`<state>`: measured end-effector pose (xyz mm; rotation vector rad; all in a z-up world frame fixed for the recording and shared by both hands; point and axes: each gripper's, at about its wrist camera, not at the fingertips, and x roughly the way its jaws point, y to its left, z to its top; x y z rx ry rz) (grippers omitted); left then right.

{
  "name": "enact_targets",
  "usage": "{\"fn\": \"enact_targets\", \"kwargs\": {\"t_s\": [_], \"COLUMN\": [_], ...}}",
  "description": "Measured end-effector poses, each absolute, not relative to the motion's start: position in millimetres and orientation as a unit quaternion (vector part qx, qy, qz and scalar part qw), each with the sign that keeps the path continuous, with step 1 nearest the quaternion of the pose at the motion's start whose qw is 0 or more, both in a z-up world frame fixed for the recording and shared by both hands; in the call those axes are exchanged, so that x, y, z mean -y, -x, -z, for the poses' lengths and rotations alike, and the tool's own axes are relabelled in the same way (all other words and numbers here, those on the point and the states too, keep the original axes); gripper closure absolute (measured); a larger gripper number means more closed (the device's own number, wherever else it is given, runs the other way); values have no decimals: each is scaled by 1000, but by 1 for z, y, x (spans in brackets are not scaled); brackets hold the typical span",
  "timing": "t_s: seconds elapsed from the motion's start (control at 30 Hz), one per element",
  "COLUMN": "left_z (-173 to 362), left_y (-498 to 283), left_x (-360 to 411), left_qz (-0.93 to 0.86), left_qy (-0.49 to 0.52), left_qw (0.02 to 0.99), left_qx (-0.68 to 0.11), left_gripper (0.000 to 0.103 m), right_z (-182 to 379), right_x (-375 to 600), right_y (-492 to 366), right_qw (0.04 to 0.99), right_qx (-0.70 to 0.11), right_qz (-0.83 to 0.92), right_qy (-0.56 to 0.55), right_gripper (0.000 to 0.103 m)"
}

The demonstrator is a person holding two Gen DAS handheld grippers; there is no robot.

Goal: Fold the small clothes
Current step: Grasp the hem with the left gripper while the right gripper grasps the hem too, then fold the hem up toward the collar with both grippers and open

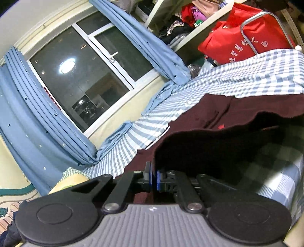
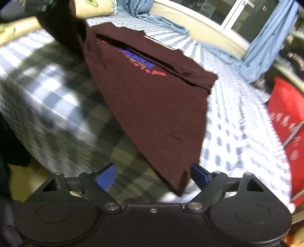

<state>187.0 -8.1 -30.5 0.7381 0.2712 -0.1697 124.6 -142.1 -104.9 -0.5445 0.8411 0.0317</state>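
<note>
A dark maroon garment (image 2: 152,106) with a blue and red print lies on the blue-and-white checked bed sheet (image 2: 237,117). My left gripper (image 1: 154,177) is shut on an edge of the garment (image 1: 218,136) and lifts a fold of it above the bed. My right gripper (image 2: 153,175) is open, its blue pads (image 2: 197,172) either side of the garment's near corner, which hangs between them. That view is blurred by motion.
A red bag (image 1: 247,38) with white characters sits at the head of the bed; it also shows in the right wrist view (image 2: 286,117). Blue star curtains (image 1: 34,121) frame a dark window (image 1: 85,79). Cluttered shelves (image 1: 180,22) stand behind. A yellow pillow (image 2: 91,7) lies far left.
</note>
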Motion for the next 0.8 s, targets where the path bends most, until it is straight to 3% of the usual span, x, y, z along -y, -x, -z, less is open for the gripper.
{"fn": "enact_targets", "kwargs": {"t_s": [0.1, 0.17, 0.23, 0.27, 0.33, 0.53, 0.8], "left_z": [23, 23, 23, 25, 34, 42, -13], "left_y": [-186, -183, -182, -182, -176, -170, -242], "left_x": [6, 3, -1, -1, -6, -24, -39], "left_qz": [81, 80, 85, 87, 90, 73, 52], "left_qy": [-352, -342, -330, -328, -334, -303, -281], "left_qw": [924, 928, 930, 930, 926, 934, 951], "left_qx": [-126, -126, -136, -141, -153, -173, -116], "left_gripper": [98, 98, 98, 98, 98, 99, 99], "right_z": [115, 121, 126, 125, 110, 56, -18], "right_x": [141, 142, 145, 148, 160, 203, 211], "right_y": [-126, -131, -137, -137, -139, -156, -234], "right_qw": [875, 870, 864, 867, 883, 915, 921], "right_qx": [-378, -371, -370, -366, -364, -385, -341], "right_qz": [11, 21, 32, 37, 38, -14, -64], "right_qy": [304, 323, 339, 337, 293, 119, 177], "right_gripper": [31, 45, 88, 93, 97, 99, 100]}}
